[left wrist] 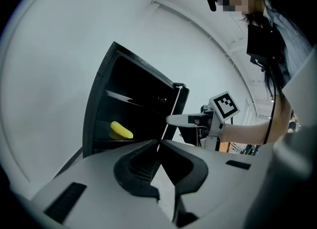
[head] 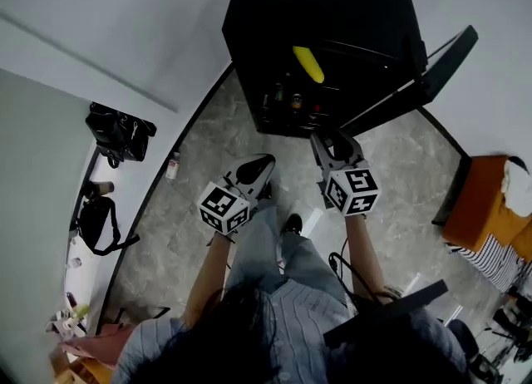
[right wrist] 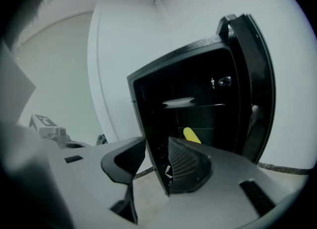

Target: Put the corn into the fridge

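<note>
corn (head: 308, 64) lies on a shelf (left wrist: 105, 140) inside the fridge (head: 332, 8); fridge stands on grey stone floor (head: 216, 150)

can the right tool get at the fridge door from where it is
Probably yes: the right tool is empty, and the open door stands just beside it with nothing between.

"Where's the corn?"

"The yellow corn (head: 308, 64) lies on a shelf inside the black fridge (head: 332, 0), whose door (head: 440, 58) stands open on the right."

"And the grippers?"

"Both are over the grey floor (head: 208, 150) in front of the fridge. The left gripper (head: 259, 166) is set back. The right gripper (head: 331, 143) is by the fridge's bottom edge, and I can't tell if it's touching. A black bag (head: 120, 131) sits by the left wall."
</note>
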Motion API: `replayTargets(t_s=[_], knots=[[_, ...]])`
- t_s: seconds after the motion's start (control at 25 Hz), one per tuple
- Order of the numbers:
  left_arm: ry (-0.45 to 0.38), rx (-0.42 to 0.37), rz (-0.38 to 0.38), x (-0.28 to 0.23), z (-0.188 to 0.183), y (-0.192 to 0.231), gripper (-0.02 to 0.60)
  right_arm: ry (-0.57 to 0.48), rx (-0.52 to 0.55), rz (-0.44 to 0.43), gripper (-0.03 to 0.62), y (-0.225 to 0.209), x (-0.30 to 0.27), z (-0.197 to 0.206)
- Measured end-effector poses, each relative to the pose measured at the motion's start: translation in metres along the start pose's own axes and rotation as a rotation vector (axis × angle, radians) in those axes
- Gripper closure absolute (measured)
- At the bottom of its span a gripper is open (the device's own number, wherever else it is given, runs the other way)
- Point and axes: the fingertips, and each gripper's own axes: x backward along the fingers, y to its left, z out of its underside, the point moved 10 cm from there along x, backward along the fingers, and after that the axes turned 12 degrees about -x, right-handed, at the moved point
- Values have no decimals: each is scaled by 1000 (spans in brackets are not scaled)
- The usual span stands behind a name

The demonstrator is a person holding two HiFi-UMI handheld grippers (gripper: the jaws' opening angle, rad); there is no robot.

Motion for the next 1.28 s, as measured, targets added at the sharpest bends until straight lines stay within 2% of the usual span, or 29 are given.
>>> replayTargets(t_s=[0.16, 0.4, 0.64, 1.0, 1.28], knots=[[-8, -7, -10, 15, -10, -25, 575, 10, 11, -26, 445, 14, 30, -1], [24, -60, 20, 30, -22, -61, 575, 18, 12, -40, 455, 28, 77, 1], [-1, -99, 4, 39, -40, -94, 575, 4, 20, -74, 464, 36, 117, 0], [-45, -112, -38, 51, -55, -145, 575, 1, 39, -145, 477, 51, 164, 6], [-20, -107, -59, 57, -50, -163, 575, 25, 67, -180, 496, 59, 174, 16]])
